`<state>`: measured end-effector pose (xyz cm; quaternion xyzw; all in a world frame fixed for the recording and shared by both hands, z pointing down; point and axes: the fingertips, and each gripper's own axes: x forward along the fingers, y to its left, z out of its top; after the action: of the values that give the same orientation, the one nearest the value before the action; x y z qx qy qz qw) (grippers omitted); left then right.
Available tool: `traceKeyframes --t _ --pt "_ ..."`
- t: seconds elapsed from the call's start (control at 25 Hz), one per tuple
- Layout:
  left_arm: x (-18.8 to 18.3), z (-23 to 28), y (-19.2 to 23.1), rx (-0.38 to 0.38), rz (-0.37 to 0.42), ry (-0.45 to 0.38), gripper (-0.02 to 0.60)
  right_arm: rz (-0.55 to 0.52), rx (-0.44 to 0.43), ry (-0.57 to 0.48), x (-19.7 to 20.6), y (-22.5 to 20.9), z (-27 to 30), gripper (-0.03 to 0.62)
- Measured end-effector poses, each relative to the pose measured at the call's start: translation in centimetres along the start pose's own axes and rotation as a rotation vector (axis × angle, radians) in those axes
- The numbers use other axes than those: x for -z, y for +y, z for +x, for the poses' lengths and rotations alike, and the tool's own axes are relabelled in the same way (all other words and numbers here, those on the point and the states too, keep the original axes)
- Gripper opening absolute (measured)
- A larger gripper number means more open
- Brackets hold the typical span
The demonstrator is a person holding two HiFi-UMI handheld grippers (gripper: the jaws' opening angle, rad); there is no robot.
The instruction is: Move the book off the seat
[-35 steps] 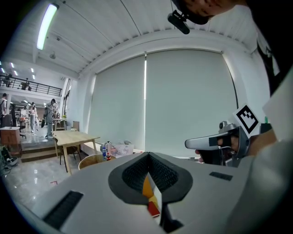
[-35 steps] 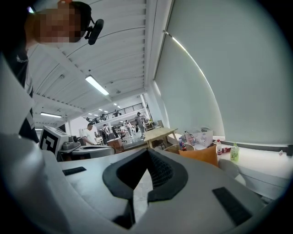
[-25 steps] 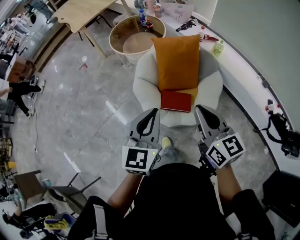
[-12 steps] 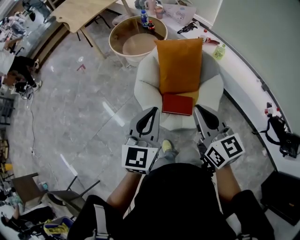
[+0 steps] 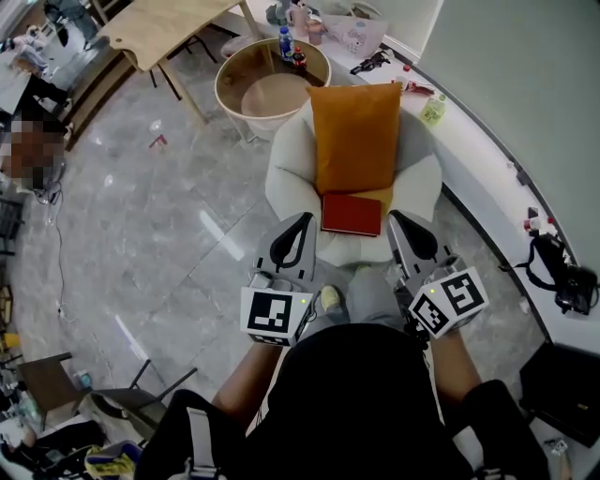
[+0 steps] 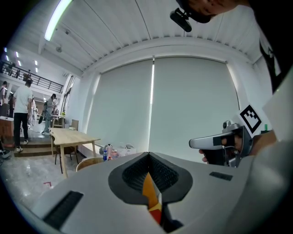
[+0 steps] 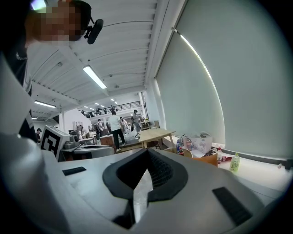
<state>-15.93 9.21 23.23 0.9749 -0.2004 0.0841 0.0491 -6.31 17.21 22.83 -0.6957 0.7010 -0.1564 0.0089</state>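
Observation:
A red book (image 5: 352, 215) lies flat on the front of the white armchair seat (image 5: 281, 173), just below an orange cushion (image 5: 355, 136) that leans on the backrest. My left gripper (image 5: 299, 225) is held near the seat's front left edge, jaws shut and empty. My right gripper (image 5: 405, 223) is near the seat's front right edge, jaws shut and empty too. The book sits between the two gripper tips, slightly farther away. In the left gripper view the shut left gripper (image 6: 149, 157) points at a grey blind, with the right gripper's body (image 6: 224, 144) at the right. The right gripper (image 7: 147, 153) is shut in its own view.
A round wooden tub table (image 5: 270, 86) with bottles stands behind the chair. A white curved counter (image 5: 478, 150) with small items runs along the right. A wooden table (image 5: 169, 23) is at the far left, over grey marble floor (image 5: 141, 216). My shoe (image 5: 331, 298) shows below the chair.
The view has shifted slightly, so the chair and book sit a little closer and lower between the grippers. Both grippers stay shut and in the same pose.

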Motion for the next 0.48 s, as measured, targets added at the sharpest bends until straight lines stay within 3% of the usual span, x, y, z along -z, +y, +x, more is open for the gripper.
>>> traceKeyframes --t 0.48 --pt "-0.7 1.2 0.9 -0.006 0.008 0.002 0.005 -0.019 -0.012 0.005 -0.6 -1.0 1.4 0.008"
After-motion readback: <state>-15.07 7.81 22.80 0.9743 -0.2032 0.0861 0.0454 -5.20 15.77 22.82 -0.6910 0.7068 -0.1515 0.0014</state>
